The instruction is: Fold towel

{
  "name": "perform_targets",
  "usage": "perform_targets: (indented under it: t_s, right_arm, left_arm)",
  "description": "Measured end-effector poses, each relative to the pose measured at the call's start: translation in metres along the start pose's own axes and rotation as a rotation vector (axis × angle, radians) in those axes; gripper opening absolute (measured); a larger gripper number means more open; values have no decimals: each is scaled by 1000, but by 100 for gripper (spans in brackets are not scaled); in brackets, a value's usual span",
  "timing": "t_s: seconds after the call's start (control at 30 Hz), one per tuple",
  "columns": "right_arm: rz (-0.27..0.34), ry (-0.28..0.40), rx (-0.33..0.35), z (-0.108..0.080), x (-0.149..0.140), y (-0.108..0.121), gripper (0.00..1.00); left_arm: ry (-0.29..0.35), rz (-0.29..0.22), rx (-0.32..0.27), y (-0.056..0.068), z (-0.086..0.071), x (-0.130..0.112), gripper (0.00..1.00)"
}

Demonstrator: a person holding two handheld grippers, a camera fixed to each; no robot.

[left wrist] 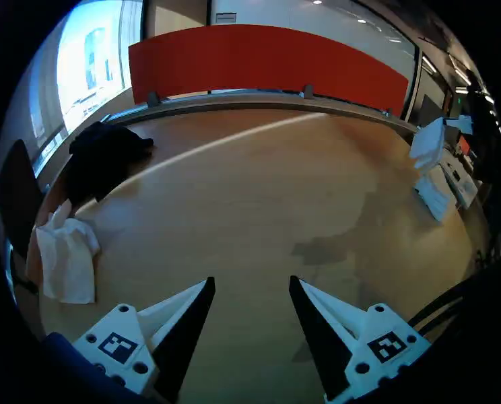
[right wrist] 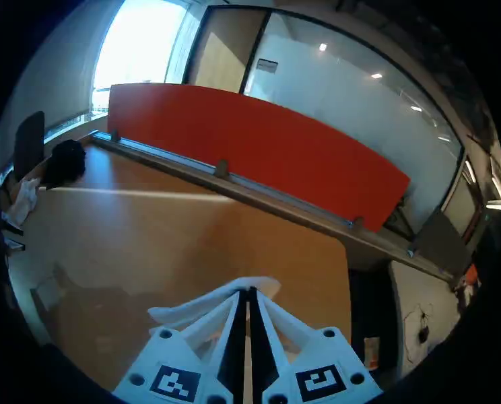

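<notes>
1. Left gripper view: rode on the left gripper [left wrist: 251, 279], high above the wooden table [left wrist: 264, 188]. It was pitched down and forward across the tabletop toward the red partition [left wrist: 264, 60], with its fingers spread in the foreground.
2. Right gripper view: rode on the right gripper [right wrist: 248, 291], nearer the table's right edge. It was angled up at the partition and the glass wall [right wrist: 331, 87], with its fingers pinched on a white towel [right wrist: 183, 311] close before the lens.
3. Shared ground: the tabletop, the partition and the black bundle [left wrist: 102, 158] at the far left corner.
</notes>
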State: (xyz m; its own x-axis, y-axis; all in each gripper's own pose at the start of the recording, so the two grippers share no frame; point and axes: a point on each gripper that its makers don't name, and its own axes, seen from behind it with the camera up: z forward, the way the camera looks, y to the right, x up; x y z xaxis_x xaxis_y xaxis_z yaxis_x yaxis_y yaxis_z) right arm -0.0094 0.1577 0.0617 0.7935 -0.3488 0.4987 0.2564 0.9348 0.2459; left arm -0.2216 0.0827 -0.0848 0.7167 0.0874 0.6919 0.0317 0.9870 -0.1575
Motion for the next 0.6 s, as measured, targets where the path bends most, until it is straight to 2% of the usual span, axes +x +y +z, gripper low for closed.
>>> perform_targets:
  t_s: [0.3,0.6]
  right_arm:
    - [34,-32,-40,-16,-30,21,10]
    - [83,-91,-86,-40,-82,39,9]
  left_arm:
    - [-4,9,-3,3,0,0,81]
    - [-9,21,-1,3,-1,-1,81]
